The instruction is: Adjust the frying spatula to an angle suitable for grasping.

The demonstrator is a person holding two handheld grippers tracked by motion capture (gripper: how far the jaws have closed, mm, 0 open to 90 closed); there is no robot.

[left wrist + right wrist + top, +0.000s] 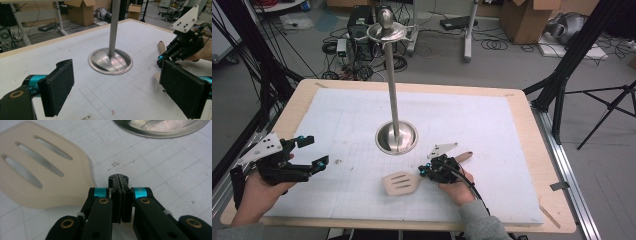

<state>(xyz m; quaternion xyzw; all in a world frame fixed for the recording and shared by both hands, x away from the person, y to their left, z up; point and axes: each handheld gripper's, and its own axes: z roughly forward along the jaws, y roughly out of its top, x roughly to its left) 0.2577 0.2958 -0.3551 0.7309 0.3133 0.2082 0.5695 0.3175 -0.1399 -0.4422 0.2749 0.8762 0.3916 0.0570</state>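
Jaws on the right gripper (121,186) are pressed together with no gap between the pads, and nothing shows between them; whether they pinch the spatula's handle underneath cannot be told. That gripper sits low over the white mat, just beside the slotted spatula (401,183), whose pale blade lies flat toward the near edge of the table, a little right of its middle. The wooden handle end (463,156) pokes out beyond the gripper toward the right. Just behind the spatula stands the steel stand (396,136), its round base on the mat near the table's centre and its pole rising upright. Well apart, by the near left corner, the left gripper (116,87) hovers with jaws spread wide and empty.
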